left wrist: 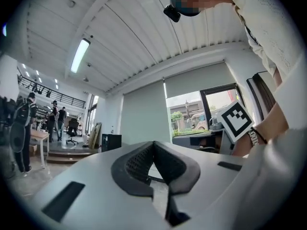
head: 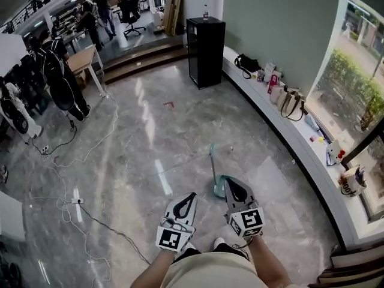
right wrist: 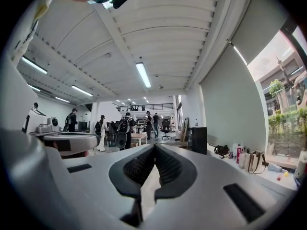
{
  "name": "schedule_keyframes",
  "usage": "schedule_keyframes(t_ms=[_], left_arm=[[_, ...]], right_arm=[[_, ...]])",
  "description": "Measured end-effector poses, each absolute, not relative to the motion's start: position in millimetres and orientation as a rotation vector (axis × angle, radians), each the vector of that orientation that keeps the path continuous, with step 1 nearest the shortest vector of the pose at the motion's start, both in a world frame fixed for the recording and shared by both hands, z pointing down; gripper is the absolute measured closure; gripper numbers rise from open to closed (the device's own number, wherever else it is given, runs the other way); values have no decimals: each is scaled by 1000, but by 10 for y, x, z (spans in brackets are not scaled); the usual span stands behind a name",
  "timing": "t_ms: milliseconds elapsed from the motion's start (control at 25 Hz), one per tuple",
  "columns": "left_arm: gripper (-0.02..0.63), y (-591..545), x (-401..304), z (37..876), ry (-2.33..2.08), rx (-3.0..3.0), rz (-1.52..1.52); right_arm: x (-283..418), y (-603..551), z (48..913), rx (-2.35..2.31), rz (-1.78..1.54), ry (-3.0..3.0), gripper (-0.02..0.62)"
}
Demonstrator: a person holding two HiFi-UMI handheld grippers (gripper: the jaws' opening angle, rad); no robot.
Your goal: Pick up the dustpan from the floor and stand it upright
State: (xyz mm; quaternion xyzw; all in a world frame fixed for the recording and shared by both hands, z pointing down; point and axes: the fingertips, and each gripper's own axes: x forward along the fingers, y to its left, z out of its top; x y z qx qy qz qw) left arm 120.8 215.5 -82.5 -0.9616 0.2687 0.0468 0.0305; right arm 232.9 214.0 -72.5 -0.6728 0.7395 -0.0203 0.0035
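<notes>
Head view has the left gripper and right gripper held side by side just in front of the person's body, each carrying its marker cube at the near end. Left gripper view shows that gripper closed, its ribbed pads meeting at the tips with nothing between them. Right gripper view shows the same of the other gripper: narrowed to a point and empty. The teal dustpan is on the grey marble floor, its pan just left of the right gripper's tip and partly covered by it, its thin handle running away from the person. Whether it lies flat or stands cannot be told from this steep angle. Beyond the dustpan, well apart from it, stands a black cabinet. To the dustpan's right a white ledge runs along the wall, holding bags and small items. Far to the dustpan's left, cables trail over the floor, and past them people stand among desks.
</notes>
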Motion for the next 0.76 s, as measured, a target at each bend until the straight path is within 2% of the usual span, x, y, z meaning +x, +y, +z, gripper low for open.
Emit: schedule_keyframes(t_ms=[200,400,480,600,760], left_arm=[[595,2177,1310,-1114,920,-2917,90],[595,2447,1487,-1047,928,-2874,216],[595,2539,1576,-1008,915,-2882,146],[595,2575,1806,-1039,885,-2893,107],[595,2600,2251,-1129,860,-2873,214]], right_arm=[[2513,2371,-1037,-2102,-65,2341,577],[2654,2639,-859,-2086,-24,2370,578],[2714,2704,-811,-2075,-60,2366,578],[2882,2729,-834,-2073,-102,2357,578],[3273,2808,-851,-2088,-103,2372,578]])
